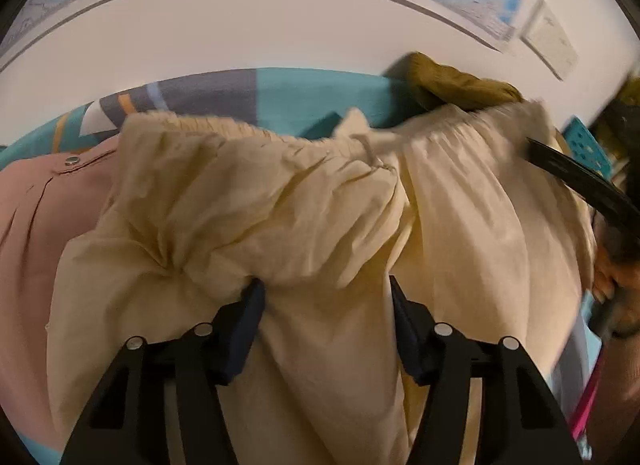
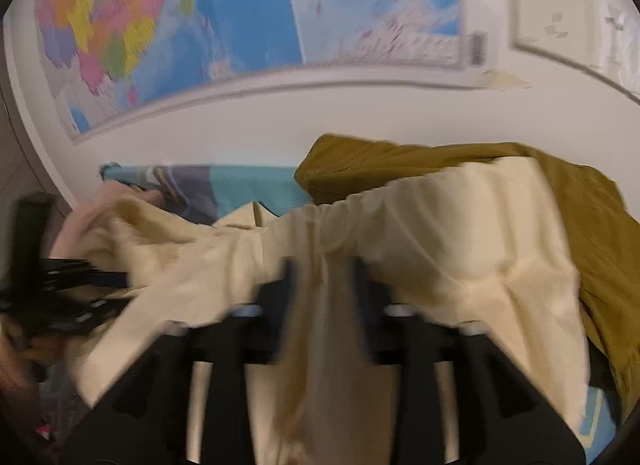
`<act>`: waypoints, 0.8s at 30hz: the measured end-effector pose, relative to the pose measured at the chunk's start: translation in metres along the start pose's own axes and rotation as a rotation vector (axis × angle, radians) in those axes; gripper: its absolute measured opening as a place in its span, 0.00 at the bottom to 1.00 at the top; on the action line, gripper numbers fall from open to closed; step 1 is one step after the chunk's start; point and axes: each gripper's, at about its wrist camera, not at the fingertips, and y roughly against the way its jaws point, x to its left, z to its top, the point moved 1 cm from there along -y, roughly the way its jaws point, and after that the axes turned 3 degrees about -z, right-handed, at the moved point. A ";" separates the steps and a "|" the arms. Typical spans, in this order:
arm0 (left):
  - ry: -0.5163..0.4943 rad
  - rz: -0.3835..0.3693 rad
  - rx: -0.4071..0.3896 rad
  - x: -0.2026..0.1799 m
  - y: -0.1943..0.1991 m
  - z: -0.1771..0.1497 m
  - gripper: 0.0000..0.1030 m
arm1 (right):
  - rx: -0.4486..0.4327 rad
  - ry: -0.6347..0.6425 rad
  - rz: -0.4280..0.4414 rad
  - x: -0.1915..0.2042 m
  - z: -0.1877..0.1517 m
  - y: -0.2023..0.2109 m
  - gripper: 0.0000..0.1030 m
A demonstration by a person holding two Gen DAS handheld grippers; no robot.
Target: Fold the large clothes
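The cream trousers (image 1: pixel 304 201) lay bunched on a bed with a teal patterned sheet (image 1: pixel 312 97), waistband at the far side toward the wall, a pink garment (image 1: pixel 36 225) to their left and an olive garment (image 1: pixel 460 81) at their far right. Judging from the crumpled cloth, the step in hand was spreading and squaring the trousers before a first fold; no fold line showed yet.

The left tongs (image 1: pixel 326 293) stood parted over the middle of the trousers, a ridge of cloth between the pads but neither pad pressing it, so released. The right tongs (image 2: pixel 324 277) were blurred; a pleat of cream cloth ran between the fingers, which stood partly apart, and whether they pinched it I could not tell.

The next move seemed to call for a firm pinch on each side of the waistband or a leg edge, then a pull apart to take out the wrinkles.

The left view alone showed the drawstring (image 1: pixel 370 149) at the waistband, a snap button (image 1: pixel 72 161) on the pink garment, a teal basket (image 1: pixel 588 149) at the far right, and the person's right hand (image 1: pixel 612 277) on its tool. The right view alone showed the wall map (image 2: pixel 240 25), a wall socket (image 2: pixel 556 5), the full spread of the olive garment under the trousers' right side, and the left tool (image 2: pixel 68 281) at the left edge.
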 end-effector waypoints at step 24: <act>0.082 0.018 -0.209 0.052 0.067 -0.117 0.41 | 0.029 -0.198 0.135 -0.105 -0.140 0.070 0.26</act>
